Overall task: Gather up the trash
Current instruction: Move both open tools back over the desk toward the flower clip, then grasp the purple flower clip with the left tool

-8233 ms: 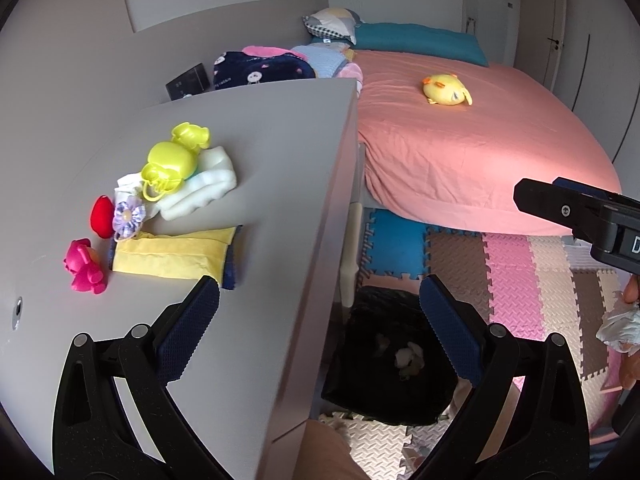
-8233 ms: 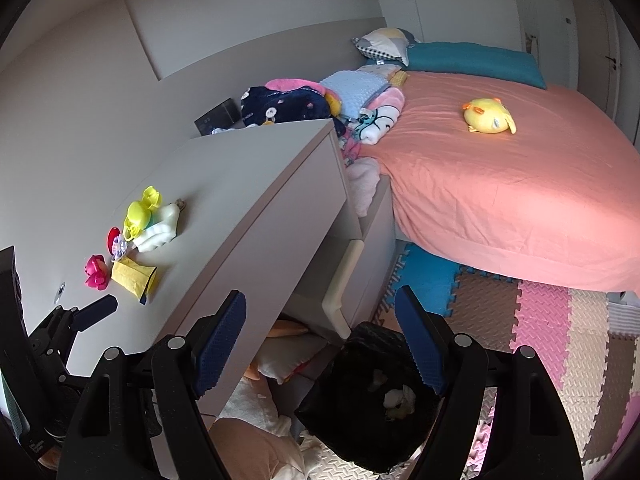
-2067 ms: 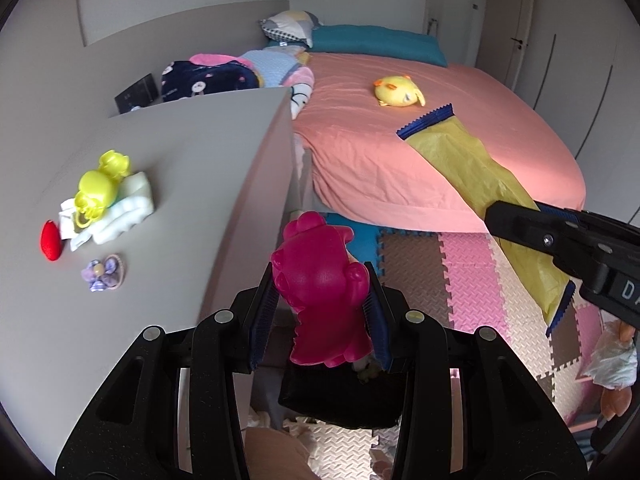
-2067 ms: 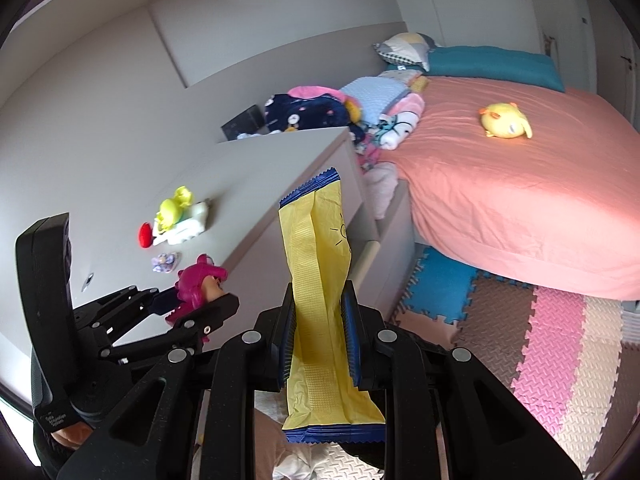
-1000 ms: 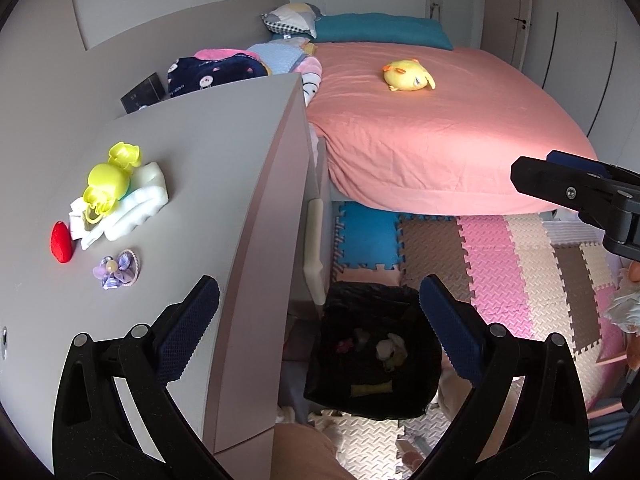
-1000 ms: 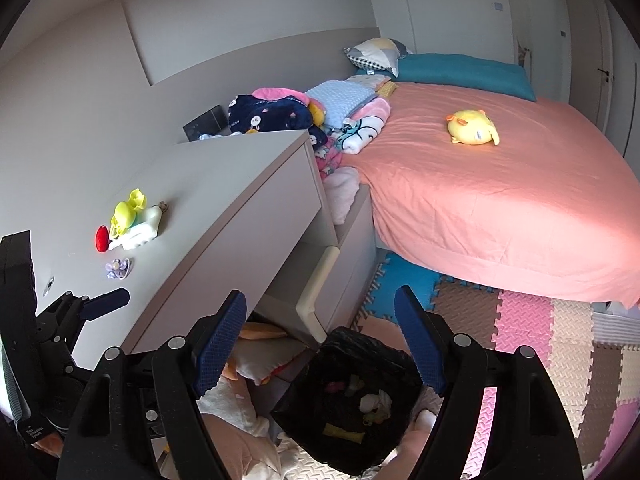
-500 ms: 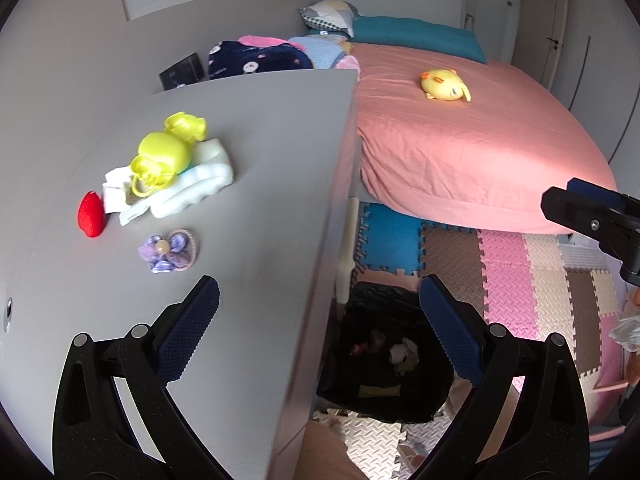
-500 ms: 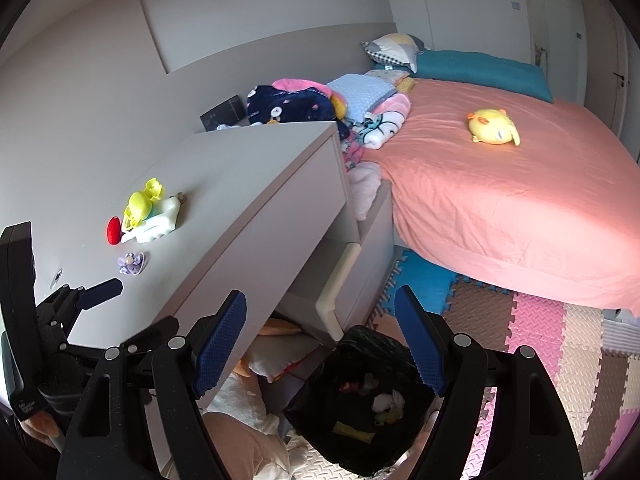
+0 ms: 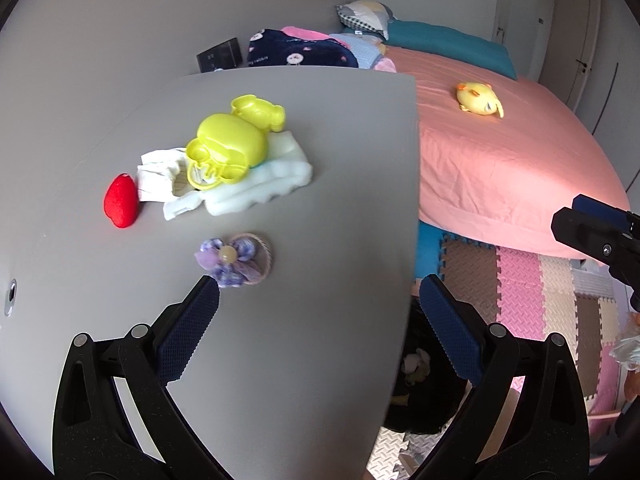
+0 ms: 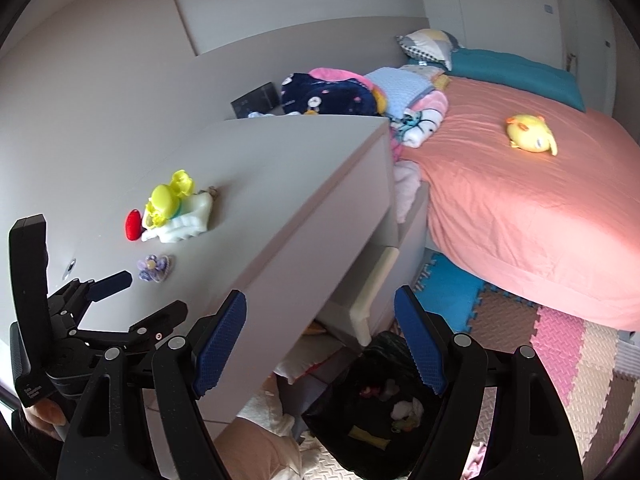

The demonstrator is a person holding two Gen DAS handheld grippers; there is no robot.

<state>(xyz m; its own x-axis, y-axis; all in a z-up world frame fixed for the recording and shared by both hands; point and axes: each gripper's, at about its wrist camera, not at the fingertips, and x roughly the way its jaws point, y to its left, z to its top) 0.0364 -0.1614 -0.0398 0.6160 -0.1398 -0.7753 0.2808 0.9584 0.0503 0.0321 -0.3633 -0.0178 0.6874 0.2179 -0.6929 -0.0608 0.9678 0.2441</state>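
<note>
My left gripper [image 9: 316,296] stands open and empty over the grey desk top [image 9: 340,184]. Its left fingertip is just short of a small purple flower clip [image 9: 234,258]. Farther back lie a yellow plastic toy [image 9: 228,144] on white foam and cloth [image 9: 260,180], and a red piece [image 9: 120,200]. My right gripper [image 10: 320,300] is open and empty, off the desk's edge and above a black trash bag [image 10: 372,344] on the floor holding several scraps. The right wrist view also shows the left gripper [image 10: 148,296], the flower clip [image 10: 154,267] and the yellow toy [image 10: 164,198].
A bed with a pink sheet [image 10: 520,208] and a yellow plush [image 10: 530,132] fills the right. Folded clothes [image 10: 332,96] are piled behind the desk. A drawer [image 10: 372,292] stands pulled out below the desk top. Foam mats [image 10: 560,340] cover the floor.
Both grippers have shifted left, open and empty. The left one, which was over the trash bag, is now over the desk top close to the flower clip.
</note>
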